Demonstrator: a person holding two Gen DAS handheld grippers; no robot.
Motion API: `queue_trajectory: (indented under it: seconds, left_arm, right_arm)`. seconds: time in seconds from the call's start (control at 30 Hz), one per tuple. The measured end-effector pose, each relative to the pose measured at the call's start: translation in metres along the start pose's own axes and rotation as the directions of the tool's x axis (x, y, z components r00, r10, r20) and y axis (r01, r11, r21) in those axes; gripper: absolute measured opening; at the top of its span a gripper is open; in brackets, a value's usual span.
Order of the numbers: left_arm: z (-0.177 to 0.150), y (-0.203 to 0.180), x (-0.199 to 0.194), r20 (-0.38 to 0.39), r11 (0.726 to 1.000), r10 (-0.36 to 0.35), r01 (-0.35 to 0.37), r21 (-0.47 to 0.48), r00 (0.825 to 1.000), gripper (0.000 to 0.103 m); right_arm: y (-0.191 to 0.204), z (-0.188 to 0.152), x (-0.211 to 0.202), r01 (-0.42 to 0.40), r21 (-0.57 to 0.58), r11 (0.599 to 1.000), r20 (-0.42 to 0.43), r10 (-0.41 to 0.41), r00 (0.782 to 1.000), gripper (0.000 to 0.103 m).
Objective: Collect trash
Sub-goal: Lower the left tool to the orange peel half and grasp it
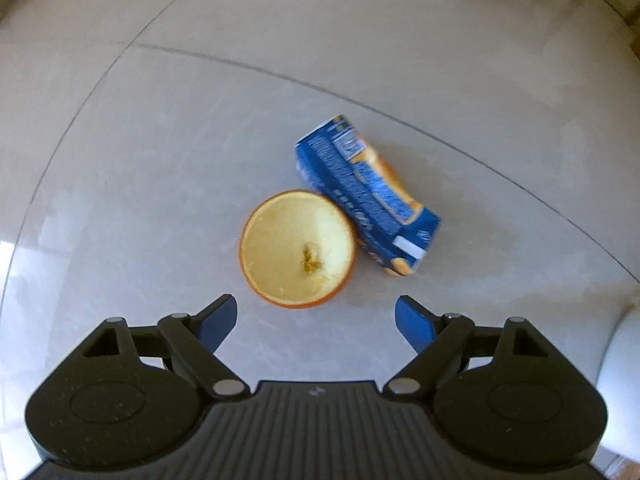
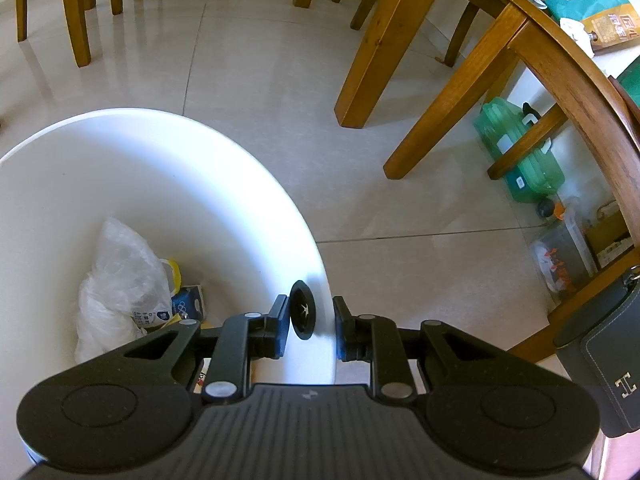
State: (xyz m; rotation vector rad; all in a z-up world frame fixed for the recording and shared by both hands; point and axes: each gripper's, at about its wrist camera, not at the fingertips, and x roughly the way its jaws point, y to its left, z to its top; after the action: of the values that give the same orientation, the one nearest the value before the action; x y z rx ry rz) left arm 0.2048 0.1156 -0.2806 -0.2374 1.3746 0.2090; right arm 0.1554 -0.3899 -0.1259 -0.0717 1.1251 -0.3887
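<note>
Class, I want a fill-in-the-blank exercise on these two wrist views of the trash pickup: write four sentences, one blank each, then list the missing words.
1. The squashed carton on the floor is mainly ____ in colour.
2. The orange peel half lies with its hollow side facing ____.
3. The left tongs above the peel stand ____.
4. The right tongs grip the rim of the ____ bin, which holds a crumpled plastic bag.

Missing words: blue; up; open; white
</note>
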Motion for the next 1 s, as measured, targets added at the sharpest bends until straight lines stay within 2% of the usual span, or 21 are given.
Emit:
queue_trajectory:
  seconds: [0.17, 0.37, 0.63, 0.83, 0.9, 1.0]
  left_arm:
    - [0.003, 0.009, 0.016, 0.013, 0.999, 0.008, -0.007, -0.052, 1.000, 0.086]
    - [0.008, 0.010, 0.029, 0.035, 0.998, 0.028, -0.026, -0.064, 0.999, 0.086]
    - [0.015, 0.002, 0.040, 0.075, 0.995, 0.098, -0.098, -0.001, 0.992, 0.086]
    - [0.010, -0.001, 0.042, 0.096, 0.994, 0.110, -0.109, -0.011, 0.989, 0.086]
    - [0.008, -0.002, 0.042, 0.108, 0.994, 0.112, -0.113, 0.004, 0.988, 0.084]
    - [0.006, -0.005, 0.040, 0.130, 0.994, 0.100, -0.104, 0.030, 0.986, 0.076]
  right_arm:
    - [0.002, 0.001, 0.000, 0.005, -0.003, 1.000, -0.001, -0.005, 1.000, 0.027]
    - [0.002, 0.001, 0.001, 0.009, -0.003, 1.000, -0.003, -0.009, 1.000, 0.027]
    - [0.002, 0.001, 0.001, 0.009, -0.002, 1.000, -0.002, -0.009, 1.000, 0.027]
    - [0.001, 0.001, 0.000, 0.008, 0.004, 1.000, -0.003, -0.008, 1.000, 0.028]
    - [0.001, 0.001, 0.001, 0.009, 0.003, 1.000, -0.003, -0.009, 1.000, 0.028]
    - [0.001, 0.001, 0.000, 0.008, 0.006, 1.000, -0.004, -0.008, 1.000, 0.028]
